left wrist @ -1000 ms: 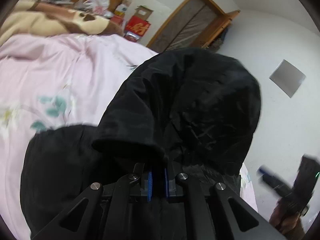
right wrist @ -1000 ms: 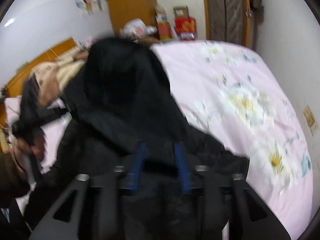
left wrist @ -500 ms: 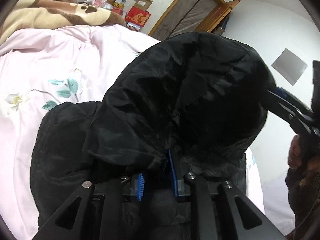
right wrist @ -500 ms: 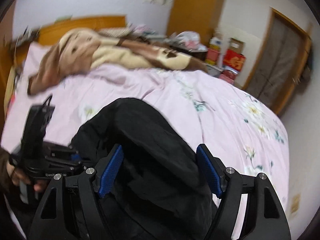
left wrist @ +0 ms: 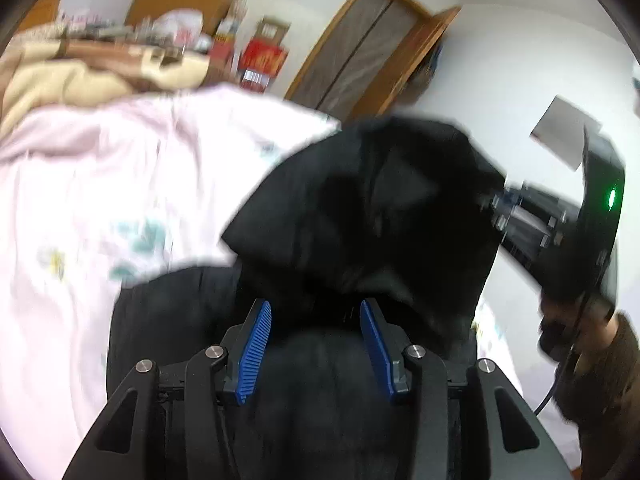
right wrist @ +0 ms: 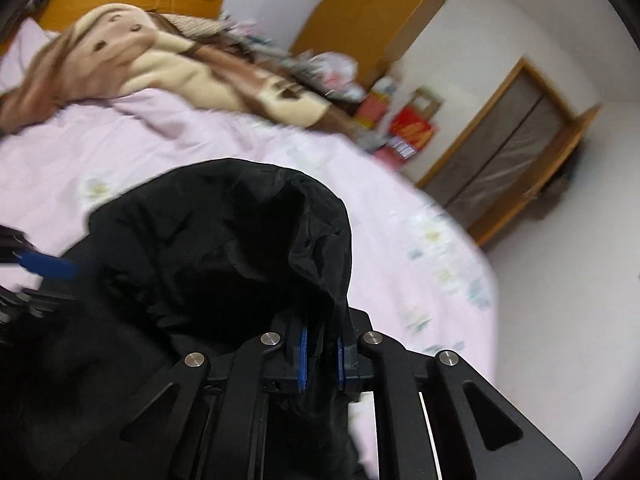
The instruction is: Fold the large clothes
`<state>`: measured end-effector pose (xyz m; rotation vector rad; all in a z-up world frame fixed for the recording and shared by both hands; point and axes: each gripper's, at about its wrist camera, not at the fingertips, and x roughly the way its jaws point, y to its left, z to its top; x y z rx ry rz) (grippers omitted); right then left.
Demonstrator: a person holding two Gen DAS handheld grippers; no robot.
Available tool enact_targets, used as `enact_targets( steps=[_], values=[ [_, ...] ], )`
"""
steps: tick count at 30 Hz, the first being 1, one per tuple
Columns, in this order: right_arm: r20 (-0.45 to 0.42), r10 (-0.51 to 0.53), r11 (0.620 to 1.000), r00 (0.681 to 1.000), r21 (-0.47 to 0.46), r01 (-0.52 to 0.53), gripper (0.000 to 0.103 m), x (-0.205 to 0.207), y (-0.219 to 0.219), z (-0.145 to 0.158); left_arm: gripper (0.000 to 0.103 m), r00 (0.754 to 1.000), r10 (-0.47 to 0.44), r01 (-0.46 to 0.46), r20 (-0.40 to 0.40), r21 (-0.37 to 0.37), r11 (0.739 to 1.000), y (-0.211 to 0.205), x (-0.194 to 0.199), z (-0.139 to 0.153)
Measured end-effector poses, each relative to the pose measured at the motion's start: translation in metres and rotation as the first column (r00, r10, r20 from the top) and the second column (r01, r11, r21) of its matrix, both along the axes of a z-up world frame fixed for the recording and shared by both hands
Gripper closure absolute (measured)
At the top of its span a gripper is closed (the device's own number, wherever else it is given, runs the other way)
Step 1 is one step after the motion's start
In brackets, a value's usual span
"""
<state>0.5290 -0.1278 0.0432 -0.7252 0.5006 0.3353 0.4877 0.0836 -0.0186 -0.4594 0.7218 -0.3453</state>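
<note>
A large black hooded jacket (left wrist: 360, 220) lies on the pink flowered bed cover (left wrist: 100, 168), its hood lifted up. My left gripper (left wrist: 314, 308) sits low over the jacket's body and its jaws are opening; the blue pads (left wrist: 256, 352) stand apart, with black cloth lying between them unpressed. My right gripper (right wrist: 321, 340) is shut on the hood's edge, a fold of the jacket (right wrist: 224, 240) pinched between its pads. In the left wrist view the right gripper (left wrist: 496, 208) holds the hood from the right.
A beige and brown blanket (right wrist: 160, 64) is heaped at the head of the bed. Red boxes and clutter (left wrist: 264, 56) stand past the bed, beside a wooden door (left wrist: 360, 40) and a wardrobe (right wrist: 368, 12). A person's hand and brown sleeve (left wrist: 600, 368) are at the right.
The left jaws, shut on the jacket a second ago, have spread apart and let it go. The right gripper swung round to the hood and closed on its edge.
</note>
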Motion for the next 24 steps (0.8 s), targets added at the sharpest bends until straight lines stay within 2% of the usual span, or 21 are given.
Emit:
enact_targets(
  steps=[1, 2, 4, 7, 10, 14, 18, 20, 24],
  values=[
    [0.037, -0.003, 1.0, 0.999, -0.016, 0.004, 0.094, -0.003, 0.002, 0.0, 0.057, 1.0, 0.001, -0.001, -0.001, -0.01, 1.0, -0.001, 0.006, 0.001],
    [0.07, 0.0, 1.0, 0.998, -0.028, 0.002, 0.094, -0.007, 0.005, 0.0, 0.057, 1.0, -0.01, 0.009, -0.023, -0.054, 0.998, 0.0, 0.018, -0.001],
    [0.167, 0.024, 0.997, 0.986, -0.083, -0.01, 0.094, -0.022, 0.009, -0.005, 0.057, 0.993, 0.031, -0.042, -0.115, -0.094, 0.995, 0.004, 0.033, -0.014],
    [0.195, 0.058, 0.995, 0.979, -0.094, -0.04, 0.094, -0.043, 0.009, -0.01, 0.057, 0.973, 0.106, -0.116, -0.207, -0.034, 0.993, 0.011, 0.042, -0.038],
    [0.171, 0.111, 0.991, 0.979, -0.093, -0.096, 0.094, -0.071, 0.008, -0.02, 0.057, 0.941, 0.171, -0.191, -0.292, -0.041, 0.981, 0.031, 0.039, -0.064],
    [0.144, 0.161, 0.985, 0.976, -0.084, -0.15, 0.094, -0.113, 0.003, -0.035, 0.057, 0.912, 0.233, -0.265, -0.337, -0.053, 0.963, 0.057, 0.032, -0.081],
    [0.102, 0.19, 0.979, 0.976, -0.093, -0.181, 0.095, -0.141, 0.005, -0.055, 0.057, 0.9, 0.253, -0.285, -0.355, -0.04, 0.958, 0.068, 0.034, -0.088],
    [0.08, 0.201, 0.977, 0.976, -0.09, -0.194, 0.095, -0.152, 0.005, -0.063, 0.057, 0.897, 0.246, -0.29, -0.366, -0.071, 0.954, 0.068, 0.035, -0.093],
    [0.053, 0.217, 0.974, 0.975, -0.081, -0.213, 0.095, -0.175, 0.004, -0.073, 0.057, 0.89, 0.235, -0.289, -0.391, -0.084, 0.954, 0.075, 0.043, -0.098]
  ],
)
